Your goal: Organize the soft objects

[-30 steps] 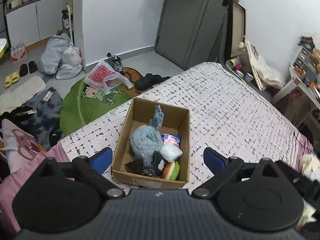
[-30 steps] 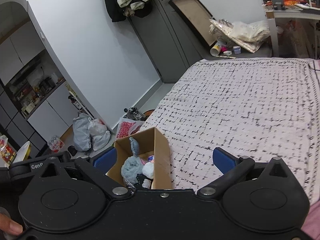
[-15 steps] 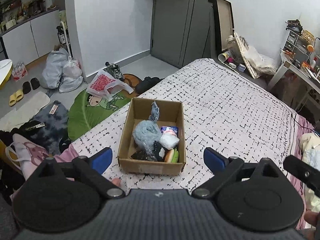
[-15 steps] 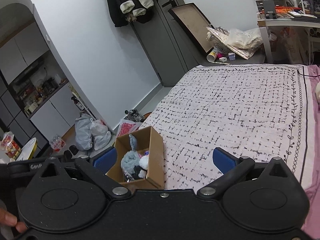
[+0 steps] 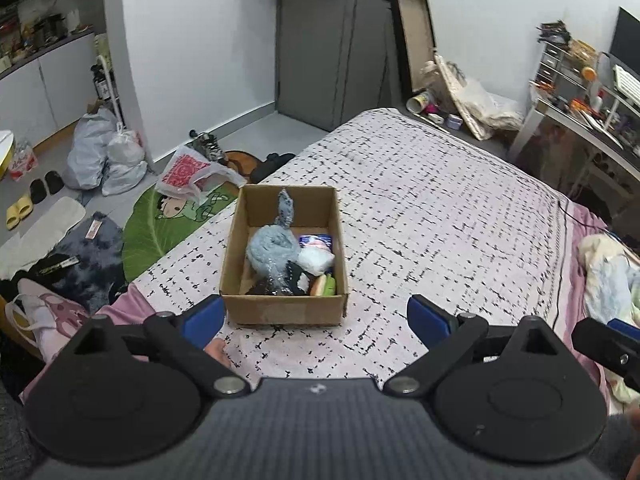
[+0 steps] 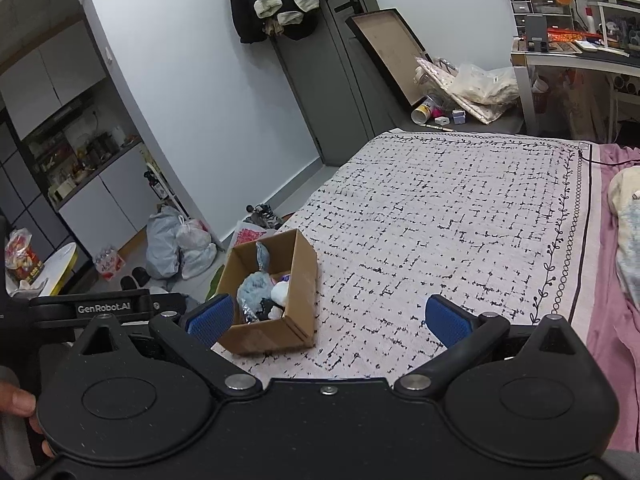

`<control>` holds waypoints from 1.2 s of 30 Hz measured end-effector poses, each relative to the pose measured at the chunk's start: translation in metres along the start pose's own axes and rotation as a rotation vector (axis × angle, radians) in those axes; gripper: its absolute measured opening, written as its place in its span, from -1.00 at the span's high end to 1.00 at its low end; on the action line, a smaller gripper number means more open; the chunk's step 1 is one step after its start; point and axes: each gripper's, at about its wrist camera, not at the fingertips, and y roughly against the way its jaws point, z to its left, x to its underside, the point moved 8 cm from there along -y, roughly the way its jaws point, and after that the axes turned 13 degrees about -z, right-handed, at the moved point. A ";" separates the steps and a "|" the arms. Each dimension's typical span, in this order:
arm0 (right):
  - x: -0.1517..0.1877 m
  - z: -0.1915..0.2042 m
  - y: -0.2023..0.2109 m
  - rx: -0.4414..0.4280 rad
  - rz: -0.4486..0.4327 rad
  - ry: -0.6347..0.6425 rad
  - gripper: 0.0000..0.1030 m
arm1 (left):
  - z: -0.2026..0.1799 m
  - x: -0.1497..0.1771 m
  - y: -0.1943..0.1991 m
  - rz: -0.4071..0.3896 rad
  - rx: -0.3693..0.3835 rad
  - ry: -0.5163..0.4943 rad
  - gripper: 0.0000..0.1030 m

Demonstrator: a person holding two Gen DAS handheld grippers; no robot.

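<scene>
Both my jaws spread wide, holding nothing. Left gripper [image 5: 314, 314] and right gripper [image 6: 328, 320] hover near the box [image 5: 283, 312] on the bed [image 5: 440, 208]; soft toys [image 5: 272, 250] inside. Sorting looks about done; if so, next is only a check of the bed's right edge.

A bed [image 5: 440, 208] with a pink, black-dashed cover carries an open cardboard box [image 5: 282, 312] near its left edge, toward the near end. Crumpled pale bedding [image 5: 604, 276] lies along the right edge.
</scene>
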 end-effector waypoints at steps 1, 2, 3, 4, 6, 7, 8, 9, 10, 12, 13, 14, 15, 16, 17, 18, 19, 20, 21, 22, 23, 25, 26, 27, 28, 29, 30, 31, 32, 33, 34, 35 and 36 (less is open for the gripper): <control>0.000 0.001 0.002 -0.009 -0.001 -0.005 -1.00 | -0.001 0.001 0.002 -0.003 0.003 -0.004 -0.88; 0.000 0.003 0.004 -0.014 -0.006 -0.004 -1.00 | -0.002 0.002 0.004 -0.006 0.008 -0.009 -0.88; 0.001 0.004 0.006 -0.013 -0.012 0.000 -1.00 | -0.003 0.002 0.006 -0.008 0.016 -0.012 -0.88; 0.002 0.004 0.007 -0.008 -0.013 0.005 -1.00 | -0.004 0.003 0.007 -0.009 0.023 -0.013 -0.88; 0.006 0.001 0.007 0.012 0.000 0.005 -1.00 | -0.005 0.007 0.009 -0.007 0.037 -0.018 -0.88; 0.008 -0.002 0.006 0.028 0.009 0.000 -1.00 | -0.006 0.008 0.009 -0.005 0.039 -0.021 -0.88; 0.009 -0.004 0.006 0.040 0.014 -0.003 -1.00 | -0.006 0.010 0.010 -0.002 0.041 -0.025 -0.88; 0.010 -0.005 0.007 0.048 0.019 -0.001 -1.00 | -0.006 0.012 0.010 0.000 0.044 -0.028 -0.88; 0.009 -0.004 0.007 0.052 0.018 0.005 -1.00 | -0.006 0.014 0.010 0.003 0.046 -0.032 -0.88; 0.010 -0.003 0.009 0.053 0.013 0.017 -1.00 | -0.003 0.016 0.011 0.008 0.046 -0.030 -0.88; 0.011 -0.002 0.010 0.054 0.016 0.018 -1.00 | -0.002 0.016 0.011 0.009 0.047 -0.026 -0.88; 0.012 -0.002 0.009 0.056 0.023 0.018 -1.00 | -0.001 0.016 0.013 0.009 0.048 -0.024 -0.88; 0.014 -0.001 0.009 0.058 0.032 0.020 -1.00 | -0.001 0.016 0.013 0.007 0.050 -0.023 -0.88; 0.015 -0.001 0.009 0.058 0.039 0.024 -1.00 | 0.000 0.016 0.014 0.004 0.051 -0.024 -0.88; 0.017 0.000 0.010 0.059 0.042 0.028 -1.00 | 0.000 0.017 0.014 0.002 0.051 -0.027 -0.88; 0.017 0.001 0.010 0.059 0.044 0.034 -1.00 | 0.000 0.017 0.014 0.002 0.052 -0.028 -0.88; 0.018 0.001 0.010 0.059 0.046 0.039 -1.00 | 0.000 0.017 0.014 0.002 0.054 -0.028 -0.88; 0.018 0.002 0.010 0.060 0.048 0.043 -1.00 | -0.001 0.018 0.013 0.003 0.056 -0.028 -0.88; 0.019 0.002 0.010 0.062 0.051 0.044 -1.00 | -0.001 0.018 0.013 0.006 0.057 -0.029 -0.88; 0.019 0.001 0.010 0.063 0.054 0.043 -1.00 | -0.001 0.019 0.012 0.010 0.057 -0.031 -0.88; 0.019 0.001 0.009 0.062 0.056 0.042 -1.00 | -0.002 0.020 0.012 0.013 0.058 -0.033 -0.88; 0.020 0.002 0.008 0.060 0.060 0.044 -1.00 | -0.002 0.020 0.012 0.016 0.066 -0.038 -0.88; 0.020 0.001 0.007 0.060 0.063 0.045 -1.00 | -0.002 0.021 0.013 0.019 0.069 -0.040 -0.88; 0.021 0.001 0.007 0.060 0.065 0.047 -1.00 | -0.002 0.021 0.013 0.021 0.071 -0.041 -0.88; 0.022 0.001 0.006 0.061 0.068 0.048 -1.00 | -0.002 0.021 0.013 0.023 0.071 -0.041 -0.88; 0.022 0.001 0.006 0.061 0.072 0.049 -1.00 | -0.001 0.021 0.013 0.023 0.071 -0.041 -0.88; 0.023 0.001 0.005 0.061 0.074 0.050 -1.00 | -0.001 0.021 0.013 0.023 0.071 -0.041 -0.88; 0.023 0.001 0.005 0.062 0.077 0.050 -1.00 | -0.001 0.021 0.013 0.024 0.071 -0.041 -0.88; 0.024 0.000 0.005 0.064 0.079 0.051 -1.00 | -0.001 0.022 0.013 0.026 0.072 -0.040 -0.88; 0.024 0.000 0.005 0.067 0.081 0.051 -1.00 | -0.001 0.022 0.013 0.027 0.073 -0.040 -0.88; 0.024 -0.001 0.004 0.069 0.084 0.047 -1.00 | -0.001 0.021 0.013 0.026 0.074 -0.042 -0.88; 0.024 -0.002 0.004 0.071 0.086 0.043 -1.00 | -0.001 0.021 0.013 0.024 0.074 -0.044 -0.88; 0.024 -0.003 0.004 0.071 0.087 0.040 -1.00 | -0.001 0.021 0.013 0.024 0.074 -0.046 -0.88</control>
